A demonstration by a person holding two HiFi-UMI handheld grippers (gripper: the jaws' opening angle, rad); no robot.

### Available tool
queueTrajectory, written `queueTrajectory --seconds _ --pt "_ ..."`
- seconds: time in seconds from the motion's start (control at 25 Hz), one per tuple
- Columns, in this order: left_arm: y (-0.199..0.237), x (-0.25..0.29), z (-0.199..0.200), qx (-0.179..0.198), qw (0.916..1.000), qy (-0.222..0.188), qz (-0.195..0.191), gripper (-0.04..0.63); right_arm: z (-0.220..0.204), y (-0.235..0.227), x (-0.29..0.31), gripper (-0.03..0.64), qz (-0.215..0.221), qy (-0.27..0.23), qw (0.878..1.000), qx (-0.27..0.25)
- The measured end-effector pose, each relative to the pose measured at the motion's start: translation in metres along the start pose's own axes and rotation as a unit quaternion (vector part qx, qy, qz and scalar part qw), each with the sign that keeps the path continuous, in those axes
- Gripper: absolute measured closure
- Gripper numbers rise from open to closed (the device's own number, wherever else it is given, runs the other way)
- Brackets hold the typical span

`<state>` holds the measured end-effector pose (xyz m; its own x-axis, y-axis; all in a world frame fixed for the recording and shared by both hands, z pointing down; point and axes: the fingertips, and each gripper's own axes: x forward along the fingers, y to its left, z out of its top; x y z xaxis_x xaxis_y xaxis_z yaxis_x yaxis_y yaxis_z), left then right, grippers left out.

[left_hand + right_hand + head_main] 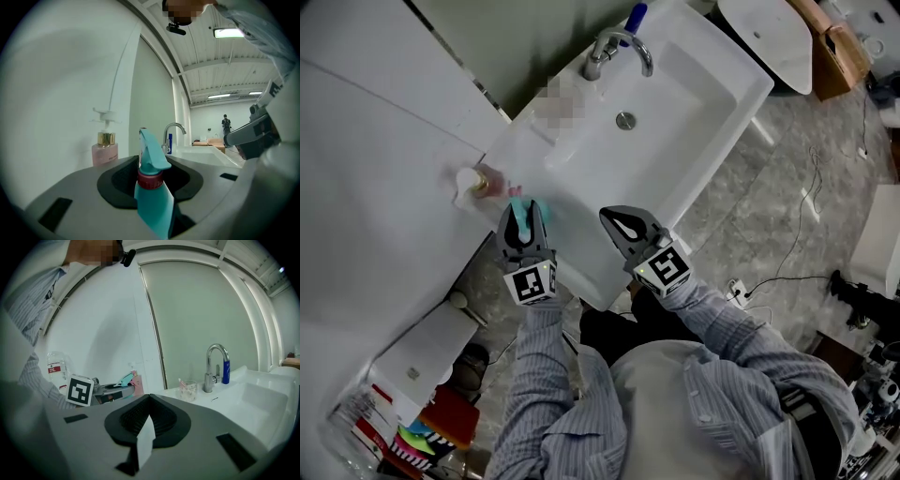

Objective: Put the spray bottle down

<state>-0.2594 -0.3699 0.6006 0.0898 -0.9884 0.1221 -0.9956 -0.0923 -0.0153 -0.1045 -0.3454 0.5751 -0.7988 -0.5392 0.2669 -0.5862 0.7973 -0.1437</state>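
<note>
White sink (581, 272) has only a narrow ledge at its left corner, and that's where the left tongs (525, 228) are pinching the teal spray bottle (523, 210) just under its red collar, close to a pink pump bottle (489, 183). Can't tell if it's touching down. Right tongs (627, 226) are pressed together on nothing. My worry: let go too near the rim and it tips off, or backing out knocks the pink one over
</note>
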Motion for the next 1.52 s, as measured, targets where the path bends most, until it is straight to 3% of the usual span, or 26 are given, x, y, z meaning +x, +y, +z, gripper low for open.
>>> queueTrajectory --seconds 0.4,1.2,1.52 --pt "-0.008 -0.002 -0.026 0.008 1.0000 -0.005 -0.002 0.459 -0.010 0.000 -0.003 0.601 0.007 0.012 1.000 0.000" --pt "-0.011 -0.055 -0.029 0.025 0.9995 0.020 0.004 0.450 0.008 0.034 -0.027 0.601 0.025 -0.006 0.999 -0.023" --pt "-0.021 -0.100 0.013 0.031 0.9995 -0.002 0.005 0.575 0.037 0.054 -0.048 0.601 0.015 -0.037 0.999 -0.029"
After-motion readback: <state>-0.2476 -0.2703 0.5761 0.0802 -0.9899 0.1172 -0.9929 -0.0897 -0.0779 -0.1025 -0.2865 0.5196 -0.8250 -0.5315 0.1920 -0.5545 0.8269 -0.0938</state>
